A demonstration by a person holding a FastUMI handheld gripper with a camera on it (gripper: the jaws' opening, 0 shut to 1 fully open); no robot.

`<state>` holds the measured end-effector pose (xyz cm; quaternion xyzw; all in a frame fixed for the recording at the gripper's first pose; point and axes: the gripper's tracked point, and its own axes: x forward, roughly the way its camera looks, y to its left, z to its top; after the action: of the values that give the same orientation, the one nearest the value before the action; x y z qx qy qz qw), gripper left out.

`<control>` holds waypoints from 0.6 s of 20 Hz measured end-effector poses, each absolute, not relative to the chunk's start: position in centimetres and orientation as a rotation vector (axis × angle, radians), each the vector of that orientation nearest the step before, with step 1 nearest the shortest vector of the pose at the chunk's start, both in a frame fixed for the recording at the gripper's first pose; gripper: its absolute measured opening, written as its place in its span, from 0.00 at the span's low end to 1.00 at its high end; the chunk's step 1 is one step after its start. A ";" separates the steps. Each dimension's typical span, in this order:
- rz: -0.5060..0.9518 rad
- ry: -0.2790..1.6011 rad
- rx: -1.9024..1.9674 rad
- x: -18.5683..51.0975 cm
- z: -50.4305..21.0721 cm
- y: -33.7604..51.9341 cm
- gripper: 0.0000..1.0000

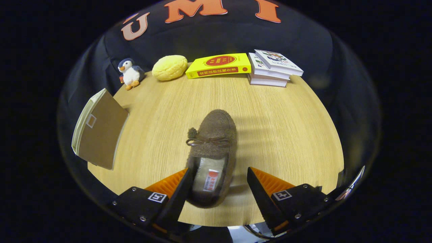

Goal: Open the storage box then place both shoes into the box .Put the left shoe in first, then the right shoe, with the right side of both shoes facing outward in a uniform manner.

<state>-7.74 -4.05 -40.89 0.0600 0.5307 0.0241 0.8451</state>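
Gripper view, item one: brown fleece slipper with a bow, lying on the wooden tabletop, heel end sitting between the fingers, toe pointing away. Tongs: standing wide open, holding nothing; one finger is touching or nearly touching the heel's side, the other is well clear. Item two: storage box, off to one side near the tabletop edge, its brown panel showing. Risk: closing off-centre is likely pushing the soft slipper sideways or pinching only the fleece collar, letting it twist or slip free.
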 end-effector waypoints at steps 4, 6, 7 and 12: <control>0.034 1.114 0.137 -6.8 -44.0 -3.9 0.91; 0.025 1.085 0.154 -5.5 -44.7 -4.2 0.86; 0.019 1.082 0.149 -5.0 -45.2 -4.4 0.83; 0.003 1.060 0.227 -3.9 -46.0 -3.6 0.64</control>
<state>-3.85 -3.56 -45.95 0.1082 0.5046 0.0016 0.8565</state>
